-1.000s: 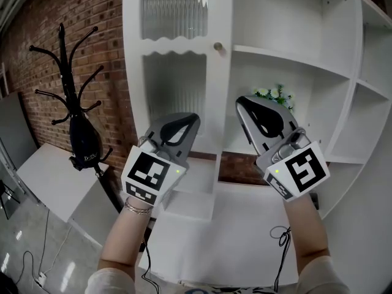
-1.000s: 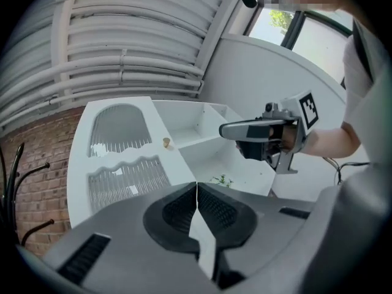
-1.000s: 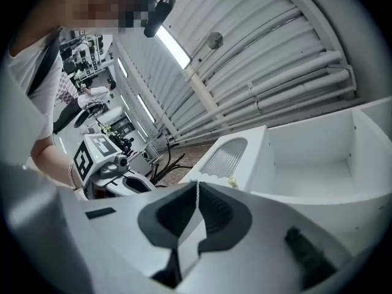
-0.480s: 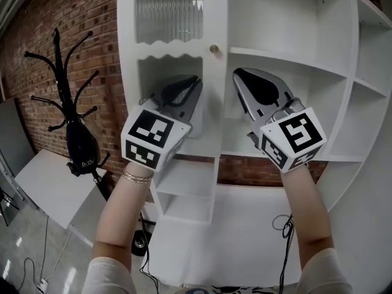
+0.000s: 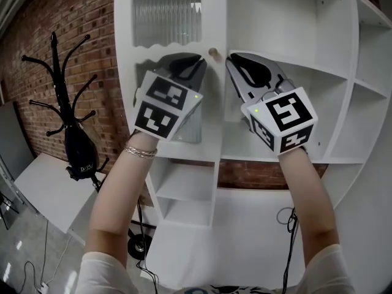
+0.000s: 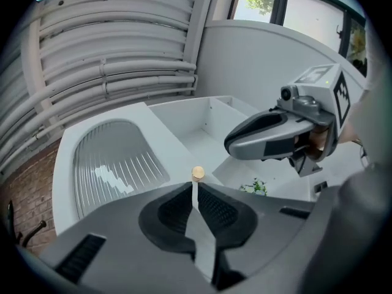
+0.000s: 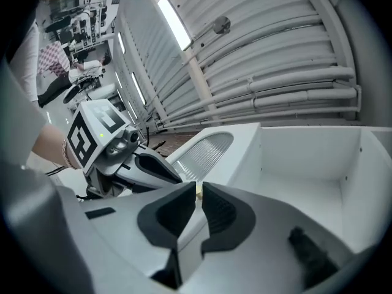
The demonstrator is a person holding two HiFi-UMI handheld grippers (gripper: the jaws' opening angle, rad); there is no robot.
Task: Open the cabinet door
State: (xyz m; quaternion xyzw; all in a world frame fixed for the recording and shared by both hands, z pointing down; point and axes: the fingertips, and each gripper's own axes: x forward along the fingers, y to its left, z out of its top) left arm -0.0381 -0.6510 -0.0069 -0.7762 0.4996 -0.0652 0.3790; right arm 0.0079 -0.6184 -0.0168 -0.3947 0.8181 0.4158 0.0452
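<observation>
High on the white cabinet point(image 5: 288, 17), the door point(image 5: 214, 17) with its ribbed glass pane point(image 5: 166, 11) sits shut. Both grippers are up at it: the left gripper point(image 5: 199, 61) with jaws pressed together, the right gripper point(image 5: 231, 59) with jaws all but touching, nothing pinched. Between their tips, on the door's right edge, sits the small round knob point(image 5: 214, 52).
</observation>
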